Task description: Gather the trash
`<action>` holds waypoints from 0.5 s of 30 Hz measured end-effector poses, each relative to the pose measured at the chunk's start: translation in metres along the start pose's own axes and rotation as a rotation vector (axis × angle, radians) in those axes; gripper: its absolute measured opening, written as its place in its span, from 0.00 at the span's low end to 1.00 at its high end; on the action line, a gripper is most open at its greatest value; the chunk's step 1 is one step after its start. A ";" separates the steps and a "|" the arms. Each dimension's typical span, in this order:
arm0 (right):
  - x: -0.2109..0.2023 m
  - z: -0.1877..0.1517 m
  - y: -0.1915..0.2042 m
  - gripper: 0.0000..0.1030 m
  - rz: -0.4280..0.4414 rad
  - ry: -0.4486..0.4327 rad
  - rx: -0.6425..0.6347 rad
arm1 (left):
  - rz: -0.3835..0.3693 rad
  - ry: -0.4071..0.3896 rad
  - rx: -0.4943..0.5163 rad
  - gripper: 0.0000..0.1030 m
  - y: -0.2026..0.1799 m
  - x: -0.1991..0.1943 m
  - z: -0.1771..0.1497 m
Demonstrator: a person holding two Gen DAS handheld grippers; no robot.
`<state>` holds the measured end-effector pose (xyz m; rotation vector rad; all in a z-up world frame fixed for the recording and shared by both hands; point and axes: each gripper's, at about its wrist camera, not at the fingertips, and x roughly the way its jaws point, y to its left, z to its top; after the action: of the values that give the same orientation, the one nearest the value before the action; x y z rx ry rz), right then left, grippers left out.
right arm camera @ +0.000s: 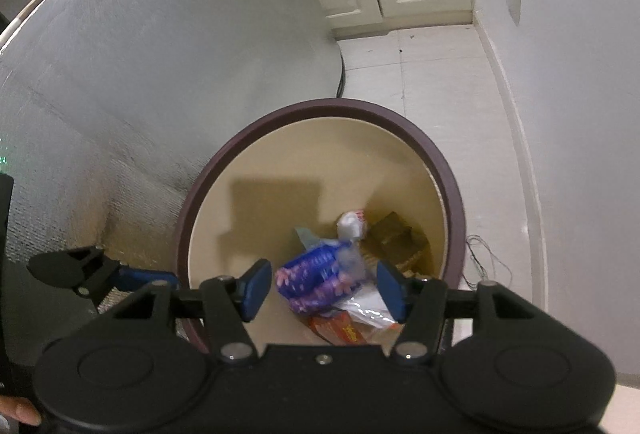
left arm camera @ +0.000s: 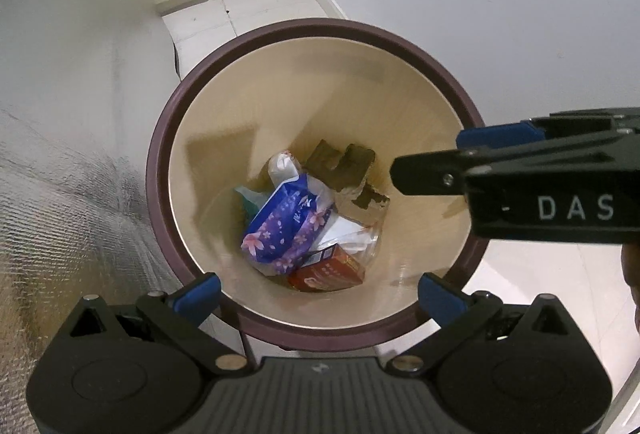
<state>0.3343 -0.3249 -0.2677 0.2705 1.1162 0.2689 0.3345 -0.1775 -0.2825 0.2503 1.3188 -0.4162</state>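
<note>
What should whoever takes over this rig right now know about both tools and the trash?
Left tool: open, empty, held over the near rim of the bin.
Right tool: open, nothing pinched, also over the bin mouth.
In the bin: purple floral tissue pack, red carton, brown cardboard pieces, white wrappers.
Done: these pieces are binned.
Left: no loose trash shows on the floor in these views; look around before continuing.
</note>
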 end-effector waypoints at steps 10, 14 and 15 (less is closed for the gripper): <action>-0.032 -0.005 0.005 0.68 -0.050 -0.051 -0.007 | 0.001 -0.062 -0.027 1.00 -0.008 -0.026 -0.010; -0.046 -0.009 0.011 0.74 -0.060 -0.075 -0.019 | 0.008 -0.096 -0.039 1.00 -0.008 -0.042 -0.015; -0.049 -0.010 0.012 0.77 -0.064 -0.081 -0.021 | 0.009 -0.104 -0.041 1.00 -0.008 -0.045 -0.016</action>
<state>0.3043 -0.3300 -0.2261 0.2249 1.0396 0.2106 0.3083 -0.1715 -0.2418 0.1977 1.2223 -0.3889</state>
